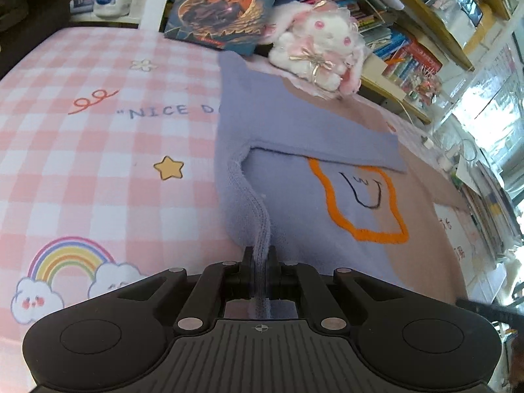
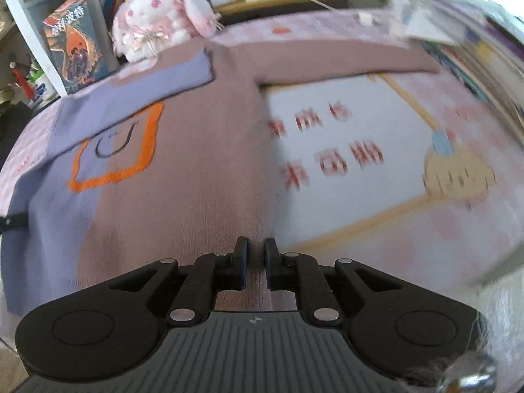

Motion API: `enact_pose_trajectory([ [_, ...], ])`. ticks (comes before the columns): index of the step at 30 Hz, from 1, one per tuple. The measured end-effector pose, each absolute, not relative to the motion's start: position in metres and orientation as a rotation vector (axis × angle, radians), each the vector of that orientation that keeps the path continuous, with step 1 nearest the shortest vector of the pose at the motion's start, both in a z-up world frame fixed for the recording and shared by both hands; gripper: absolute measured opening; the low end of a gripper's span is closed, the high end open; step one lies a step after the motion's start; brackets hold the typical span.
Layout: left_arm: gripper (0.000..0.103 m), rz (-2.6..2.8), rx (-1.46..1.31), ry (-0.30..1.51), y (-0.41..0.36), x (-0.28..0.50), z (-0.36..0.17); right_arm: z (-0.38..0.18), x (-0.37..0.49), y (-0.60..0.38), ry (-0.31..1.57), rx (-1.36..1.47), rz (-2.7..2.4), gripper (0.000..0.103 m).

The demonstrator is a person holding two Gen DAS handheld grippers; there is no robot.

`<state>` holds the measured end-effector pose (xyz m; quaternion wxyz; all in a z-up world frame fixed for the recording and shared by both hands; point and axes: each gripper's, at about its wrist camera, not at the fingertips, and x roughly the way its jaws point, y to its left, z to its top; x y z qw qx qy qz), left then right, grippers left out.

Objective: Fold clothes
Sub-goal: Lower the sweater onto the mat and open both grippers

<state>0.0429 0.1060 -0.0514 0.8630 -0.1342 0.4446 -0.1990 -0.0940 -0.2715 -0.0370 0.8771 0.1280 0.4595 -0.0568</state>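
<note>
A sweater, half lavender (image 1: 294, 124) and half dusty pink (image 2: 183, 150), lies flat on a pink checked sheet. An orange outlined face patch (image 1: 360, 203) sits on its chest. The lavender sleeve is folded across the body. My left gripper (image 1: 261, 262) is shut on the lavender hem edge, which runs up between its fingers. My right gripper (image 2: 255, 262) is closed on the pink hem; the knit passes between the pads. The pink sleeve (image 2: 344, 62) stretches out to the right. The right wrist view is blurred.
A white and pink plush rabbit (image 1: 321, 42) sits at the sweater's collar end, next to a standing book (image 1: 222, 3). Bookshelves (image 1: 409, 32) line the far side. The sheet (image 1: 98, 131) carries printed cartoons and text.
</note>
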Motion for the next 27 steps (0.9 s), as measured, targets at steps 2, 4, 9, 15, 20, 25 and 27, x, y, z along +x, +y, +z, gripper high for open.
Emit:
enact_pose_trajectory([
  [2,0.004,-0.415,-0.287,0.936,0.108,0.043,-0.052,-0.038,-0.1,-0.262,0.948,0.223,-0.113,0.01],
  [4,0.004,-0.414,-0.288,0.943,0.11,0.042,-0.052,-0.039,-0.096,-0.264,0.935,0.231,-0.136,0.01],
  [9,0.004,-0.433,-0.282,0.956,0.103,0.034,-0.056,-0.041,-0.084,-0.282,0.891,0.275,-0.218,0.01],
  [15,0.004,-0.434,-0.254,0.937,0.097,0.032,-0.056,-0.041,-0.084,-0.282,0.897,0.238,-0.219,0.01],
  [20,0.004,-0.426,-0.244,0.913,0.104,0.027,-0.057,-0.042,-0.081,-0.281,0.902,0.22,-0.206,0.01],
  [25,0.004,-0.371,-0.257,0.925,0.106,0.029,-0.056,-0.043,-0.078,-0.278,0.906,0.209,-0.179,0.01],
  [27,0.004,-0.37,-0.258,0.931,0.107,0.03,-0.056,-0.043,-0.076,-0.28,0.912,0.213,-0.16,0.01],
])
